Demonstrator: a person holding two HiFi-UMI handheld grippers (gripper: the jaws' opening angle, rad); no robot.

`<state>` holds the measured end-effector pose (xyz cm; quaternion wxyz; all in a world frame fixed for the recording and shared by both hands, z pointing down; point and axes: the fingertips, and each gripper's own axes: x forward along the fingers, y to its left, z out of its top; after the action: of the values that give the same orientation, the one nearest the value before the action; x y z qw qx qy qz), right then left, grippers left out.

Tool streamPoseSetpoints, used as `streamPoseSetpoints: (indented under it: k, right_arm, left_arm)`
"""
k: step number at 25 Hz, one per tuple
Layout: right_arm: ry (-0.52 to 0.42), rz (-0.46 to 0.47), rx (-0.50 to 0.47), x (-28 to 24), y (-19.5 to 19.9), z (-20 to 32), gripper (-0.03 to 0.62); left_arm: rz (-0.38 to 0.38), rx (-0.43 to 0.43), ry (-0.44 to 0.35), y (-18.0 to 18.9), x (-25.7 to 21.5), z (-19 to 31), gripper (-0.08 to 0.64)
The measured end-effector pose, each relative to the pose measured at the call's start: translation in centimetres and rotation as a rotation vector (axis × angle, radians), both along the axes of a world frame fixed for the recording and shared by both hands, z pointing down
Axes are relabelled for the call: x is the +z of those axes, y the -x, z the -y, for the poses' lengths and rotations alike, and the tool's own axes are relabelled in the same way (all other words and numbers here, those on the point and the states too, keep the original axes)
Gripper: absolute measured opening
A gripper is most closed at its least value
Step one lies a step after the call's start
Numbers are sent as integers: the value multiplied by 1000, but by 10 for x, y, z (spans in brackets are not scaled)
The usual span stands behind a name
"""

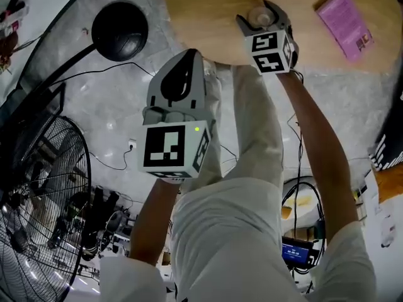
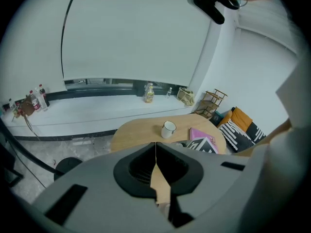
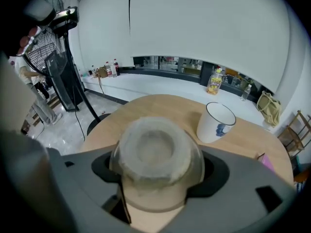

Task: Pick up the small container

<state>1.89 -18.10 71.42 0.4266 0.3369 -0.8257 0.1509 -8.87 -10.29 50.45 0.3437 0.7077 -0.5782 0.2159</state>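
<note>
The small container (image 3: 155,152) is a round clear tub with a frosted lid. It sits between the jaws of my right gripper (image 3: 155,178), which press on its two sides. In the head view the right gripper (image 1: 263,19) holds the container (image 1: 259,16) over the near edge of the round wooden table (image 1: 208,17). Whether it rests on the wood I cannot tell. My left gripper (image 1: 187,60) hangs off the table in front of the person's body. Its jaws meet in a closed line in the left gripper view (image 2: 155,152), with nothing in them.
A white mug (image 3: 215,123) with a blue mark stands on the table beyond the container, and a pink book (image 1: 344,22) lies at the right. On the floor at the left are a black round stand base (image 1: 119,30), cables and a large fan (image 1: 38,200).
</note>
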Motion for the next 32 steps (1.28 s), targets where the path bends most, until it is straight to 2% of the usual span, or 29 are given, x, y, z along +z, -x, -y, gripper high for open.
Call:
streamPoseSetpoints:
  k: [18, 32]
  right_arm:
    - [-69, 64, 46, -120, 6, -20, 342]
    - [-62, 134, 50, -214, 20, -56, 342]
  left_arm:
    - [6, 43, -73, 8, -79, -24, 21]
    - [-7, 64, -141, 29, -140, -45, 21]
